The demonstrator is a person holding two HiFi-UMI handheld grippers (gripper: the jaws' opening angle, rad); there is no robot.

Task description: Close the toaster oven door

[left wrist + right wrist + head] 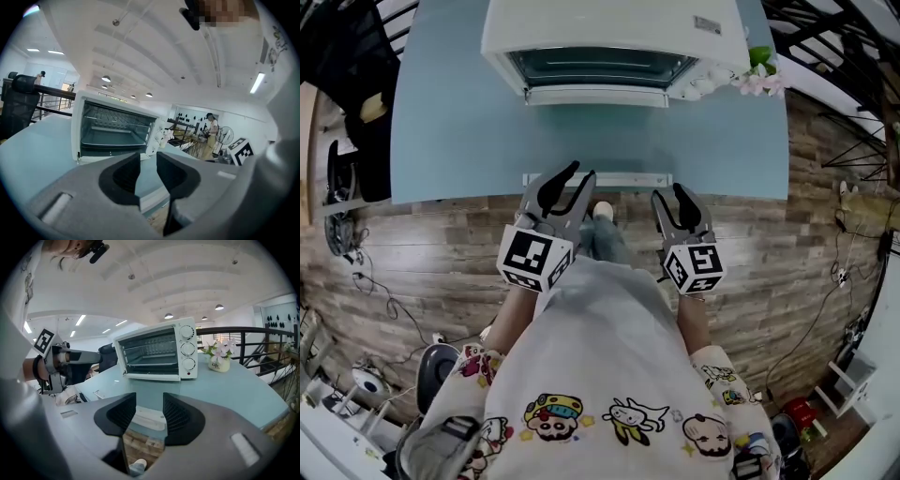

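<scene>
A white toaster oven (pixel 609 33) stands at the far side of the light blue table (pixel 459 131), its glass door (pixel 595 94) folded down and open. The wire rack inside the toaster oven (pixel 112 131) shows in the left gripper view, and the right gripper view has the oven (pixel 157 350) with three knobs on its right. My left gripper (pixel 578 174) and right gripper (pixel 669 193) hover side by side at the table's near edge, well short of the oven. The left gripper (pixel 148 161) and right gripper (pixel 149 401) are both open, with nothing between their fingers.
A flat white strip (pixel 597 178) lies at the table's near edge, just under both grippers. A small pot of pale flowers (pixel 759 75) stands right of the oven. Wood floor surrounds the table, with a dark chair (pixel 356 84) at left and railings behind.
</scene>
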